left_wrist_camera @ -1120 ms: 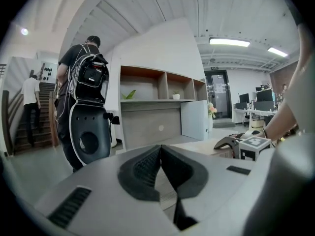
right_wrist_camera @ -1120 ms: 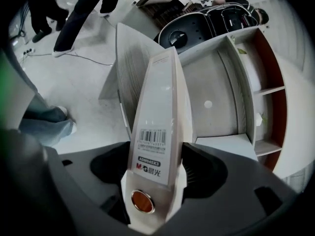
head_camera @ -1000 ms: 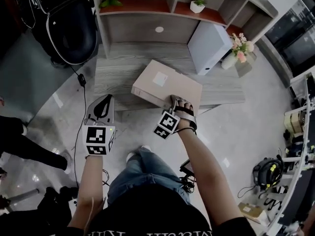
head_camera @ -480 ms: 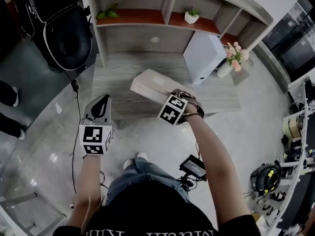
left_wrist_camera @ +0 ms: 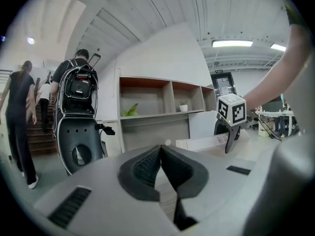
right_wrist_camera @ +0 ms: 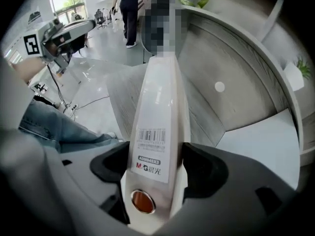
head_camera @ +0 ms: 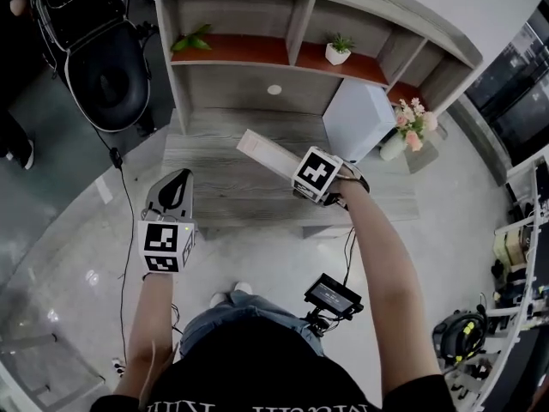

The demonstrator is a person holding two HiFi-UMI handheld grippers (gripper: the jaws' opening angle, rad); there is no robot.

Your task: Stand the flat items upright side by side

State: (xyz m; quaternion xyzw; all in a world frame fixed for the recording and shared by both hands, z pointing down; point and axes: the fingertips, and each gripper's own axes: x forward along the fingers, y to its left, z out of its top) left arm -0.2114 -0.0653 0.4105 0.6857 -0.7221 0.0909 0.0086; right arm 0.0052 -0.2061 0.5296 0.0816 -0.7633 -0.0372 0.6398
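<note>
Grey-wood tabletop (head_camera: 219,187) under a shelf unit (head_camera: 296,24), pale glossy floor around it.

Item 1: beige binder (head_camera: 264,151), centre of the head view. It is on edge over the tabletop, running from the right claw toward the upper left. Its spine faces the right gripper view (right_wrist_camera: 158,97), with a barcode label and a round copper finger hole near the held end. Whether its far end touches the tabletop cannot be told.

Item 2: right claw (right_wrist_camera: 156,167), pinching the binder's spine end, one dark pad on each cover, jaws held wide by it. It points steeply down, marker cube on top.

Item 3: white file (head_camera: 360,117), upright on the tabletop right of the binder and apart from it.

Item 4: left claw (head_camera: 176,185), lower left, over the tabletop's near edge and well apart from the binder. Its pads are pressed together (left_wrist_camera: 161,157) with nothing between them.

Item 5: flowers (head_camera: 413,117) in a vase, just right of the white file.

Item 6: leafy sprig (head_camera: 190,39) and potted plant (head_camera: 338,51), in the upper shelf compartments.

Item 7: black scooter (head_camera: 103,63), upper left, on the floor.

Item 8: people walking, background of both gripper views.
</note>
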